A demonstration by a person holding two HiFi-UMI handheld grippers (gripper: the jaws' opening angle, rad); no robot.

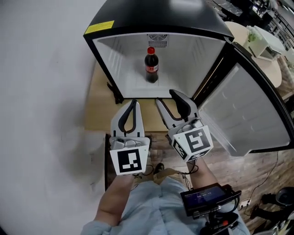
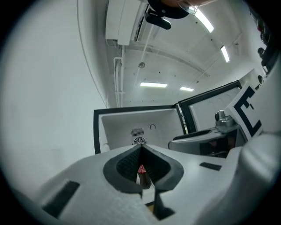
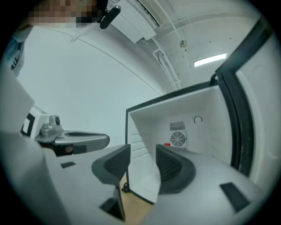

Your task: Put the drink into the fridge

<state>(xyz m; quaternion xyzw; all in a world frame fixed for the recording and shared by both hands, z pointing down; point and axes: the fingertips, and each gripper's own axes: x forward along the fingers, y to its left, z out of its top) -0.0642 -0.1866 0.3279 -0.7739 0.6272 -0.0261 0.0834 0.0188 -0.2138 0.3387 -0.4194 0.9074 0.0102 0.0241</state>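
Drink (image 1: 151, 65), head view: dark bottle with red cap and red label, upright on the fridge floor near the back wall, clear of both hand-held grippers.
Fridge (image 1: 156, 13), head view: black shell, white interior, seated on a wooden tabletop (image 1: 98, 110); fan grille (image 1: 157, 39) at the top of the back wall.
Door (image 1: 243, 114), head view: swung wide to the right.
Left hand-held gripper (image 1: 134, 101), head view: in front of the fridge opening, outside it; jaw tips together, nothing clamped.
Right hand-held gripper (image 1: 166, 97), head view: just beside the left one; jaws apart, nothing between.
Left hand-held gripper (image 2: 141, 146), left gripper view: tips meet; pads bow apart behind the tips, nothing gripped.
Drink (image 2: 141, 171), left gripper view: red label visible through that bow, well beyond the jaws, inside the fridge.
Right hand-held gripper (image 3: 142, 154), right gripper view: jaws parted, pads touching nothing; fridge side wall and tabletop edge seen between them.
Drink (image 3: 167, 144), right gripper view: only the red cap showing above the right-hand jaw, below the fan grille (image 3: 178, 139).
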